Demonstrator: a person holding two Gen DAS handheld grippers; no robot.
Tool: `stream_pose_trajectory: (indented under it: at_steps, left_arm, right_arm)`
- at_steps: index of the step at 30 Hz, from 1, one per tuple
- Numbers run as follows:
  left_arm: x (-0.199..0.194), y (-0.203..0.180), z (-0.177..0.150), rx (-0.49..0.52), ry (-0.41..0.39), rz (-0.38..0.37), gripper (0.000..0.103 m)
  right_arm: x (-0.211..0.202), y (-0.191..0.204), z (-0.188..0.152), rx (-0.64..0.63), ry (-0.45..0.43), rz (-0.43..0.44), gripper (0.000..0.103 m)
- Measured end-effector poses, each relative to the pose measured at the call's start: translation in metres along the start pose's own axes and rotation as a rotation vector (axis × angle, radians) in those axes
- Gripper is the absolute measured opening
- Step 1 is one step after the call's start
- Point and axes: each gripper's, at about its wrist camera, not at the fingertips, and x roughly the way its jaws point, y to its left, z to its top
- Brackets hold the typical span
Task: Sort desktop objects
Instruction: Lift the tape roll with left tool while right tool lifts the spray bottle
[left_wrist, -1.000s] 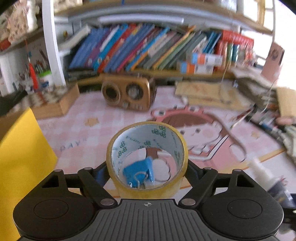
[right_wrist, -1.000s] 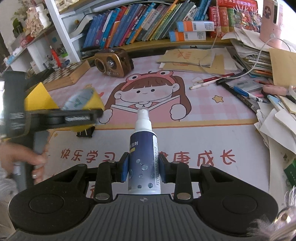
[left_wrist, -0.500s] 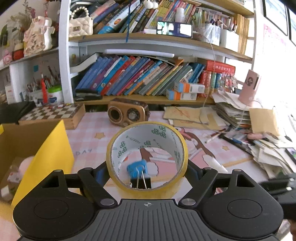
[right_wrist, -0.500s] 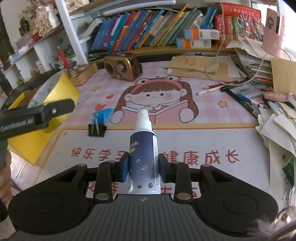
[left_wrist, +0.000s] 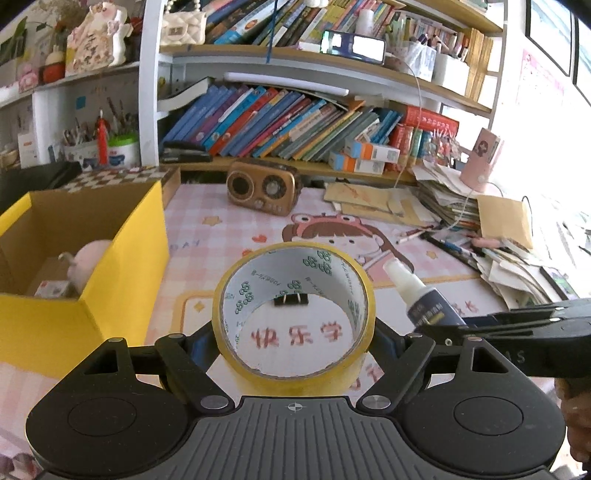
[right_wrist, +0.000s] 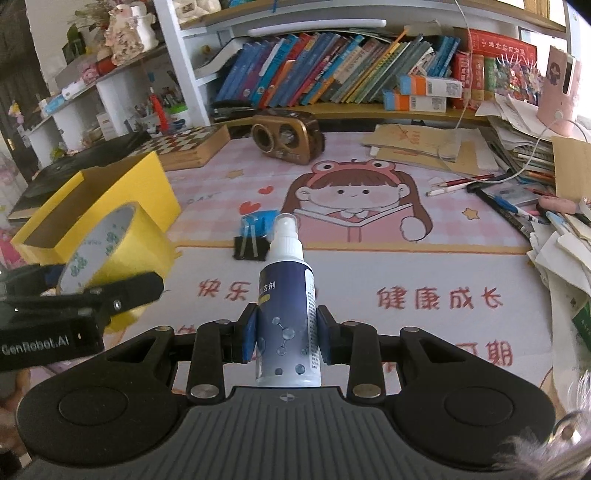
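The left gripper (left_wrist: 294, 341) is clamping a yellow tape roll (left_wrist: 294, 317) on edge, its hole facing along the fingers, near the worktop's left edge beside the yellow box (left_wrist: 122, 258). The right gripper (right_wrist: 284, 338) is squeezing a dark-blue spray bottle (right_wrist: 286, 317), white nozzle pointing away, above the worktop's front edge.

Each fisheye camera sat just behind its own hand-held gripper, looking forward and down along the fingers over the bench (right_wrist: 424, 266) toward the bookshelf (left_wrist: 295, 122). Both views shared the yellow box (left_wrist: 122, 258), the brown radio (right_wrist: 286, 138) and the black binder clip (left_wrist: 290, 300) (each also caught the other tool sideways).
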Motion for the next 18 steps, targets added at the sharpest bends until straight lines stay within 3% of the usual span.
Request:
stream_pose_trajectory:
  at_steps: [18]
  left_arm:
    - [-0.078, 0.058, -0.041, -0.014, -0.012, 0.013, 0.082]
  right_arm:
    - [-0.028, 0.086, -0.043, 0.019, 0.011, 0.026, 0.03]
